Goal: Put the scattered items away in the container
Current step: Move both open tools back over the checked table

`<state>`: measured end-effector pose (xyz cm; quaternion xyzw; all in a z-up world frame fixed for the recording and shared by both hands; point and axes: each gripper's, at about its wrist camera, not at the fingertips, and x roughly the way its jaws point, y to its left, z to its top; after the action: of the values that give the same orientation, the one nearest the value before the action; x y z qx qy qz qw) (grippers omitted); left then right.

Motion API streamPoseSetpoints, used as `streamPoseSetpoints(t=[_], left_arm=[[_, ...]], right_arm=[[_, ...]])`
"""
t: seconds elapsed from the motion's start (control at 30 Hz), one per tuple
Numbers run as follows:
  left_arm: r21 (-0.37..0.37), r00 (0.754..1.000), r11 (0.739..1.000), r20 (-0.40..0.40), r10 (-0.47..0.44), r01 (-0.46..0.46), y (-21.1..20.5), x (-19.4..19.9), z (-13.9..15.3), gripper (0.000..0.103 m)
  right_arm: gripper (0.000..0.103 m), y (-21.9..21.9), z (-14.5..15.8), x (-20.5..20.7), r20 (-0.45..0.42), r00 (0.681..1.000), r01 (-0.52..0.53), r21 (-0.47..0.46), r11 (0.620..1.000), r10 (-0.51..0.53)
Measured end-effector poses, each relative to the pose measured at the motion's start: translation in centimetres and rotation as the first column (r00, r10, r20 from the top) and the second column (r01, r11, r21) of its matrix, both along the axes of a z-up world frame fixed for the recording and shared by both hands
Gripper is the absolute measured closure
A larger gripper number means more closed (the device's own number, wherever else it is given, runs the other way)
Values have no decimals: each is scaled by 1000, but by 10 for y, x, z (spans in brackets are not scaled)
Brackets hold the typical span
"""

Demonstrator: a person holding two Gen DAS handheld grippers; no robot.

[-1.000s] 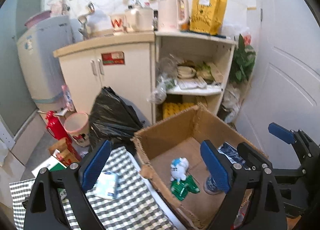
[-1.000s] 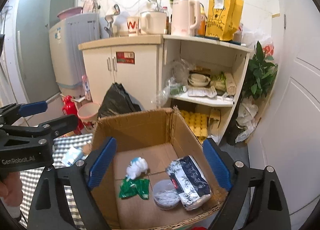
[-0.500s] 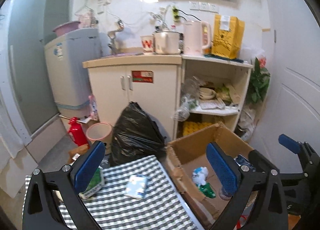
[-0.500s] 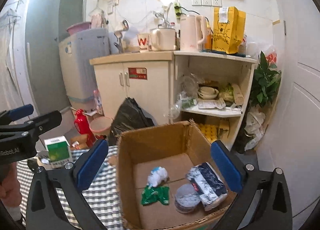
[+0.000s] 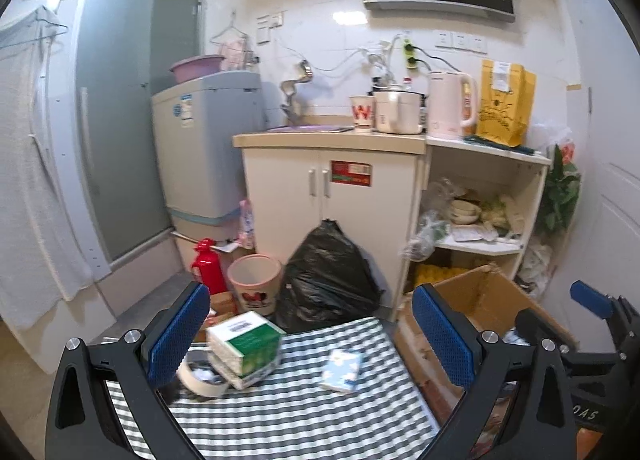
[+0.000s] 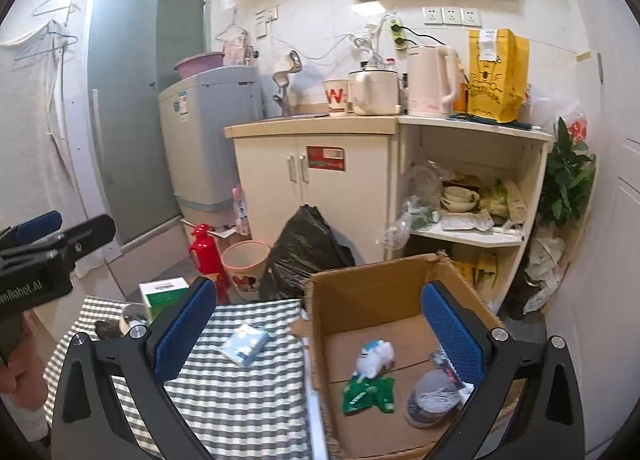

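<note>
Both tools empty, jaws spread wide: left tool (image 5: 308, 334) hangs over the checked cloth, right tool (image 6: 320, 328) straddles the near wall of the cardboard box (image 6: 376, 284). 3 items left on the counter (image 5: 288, 416): a green-and-white carton (image 5: 244, 342) at the far left corner, a roll of tape (image 5: 200, 374) touching its near side, and a small blue-and-white tissue pack (image 5: 342, 366) lying flat near the cloth's middle, well apart from the other 2. Carton looks light and stiff; likely best pinched across its narrow faces. Tissue pack reads soft, film-wrapped, probably slippery; take it across the short width, pressing into the cloth. Tape roll is rigid; grip through the rim wall. Cloth may ruck under a scraping finger. Box stands just right of the counter, already holding a white toy (image 6: 376, 354), a green sachet (image 6: 366, 394), a round tub (image 6: 430, 400). Cramped kitchen behind: cupboard, washing machine, black bin bag on the floor.
</note>
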<state>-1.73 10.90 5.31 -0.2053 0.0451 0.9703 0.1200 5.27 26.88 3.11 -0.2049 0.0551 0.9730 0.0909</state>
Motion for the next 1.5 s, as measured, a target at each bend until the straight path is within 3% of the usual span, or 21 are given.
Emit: streamPoseSetpoints(t=[0.4,1.1,1.5], left_arm=[[23,992,992,-17,128,-128,-56,9,3,0],[9,969,969,-22,248,-248,-141,2,11,0],[-24,942,945,71,327,-326,-190,-34,-23,0]], right_arm=[[0,-49,8,-8,-15,995,-94,19,995,94],[0,-114,13,-26,-12,983,-182,58,982,183],[0,-138,-12,-54,62,974,-222,66,973,218]])
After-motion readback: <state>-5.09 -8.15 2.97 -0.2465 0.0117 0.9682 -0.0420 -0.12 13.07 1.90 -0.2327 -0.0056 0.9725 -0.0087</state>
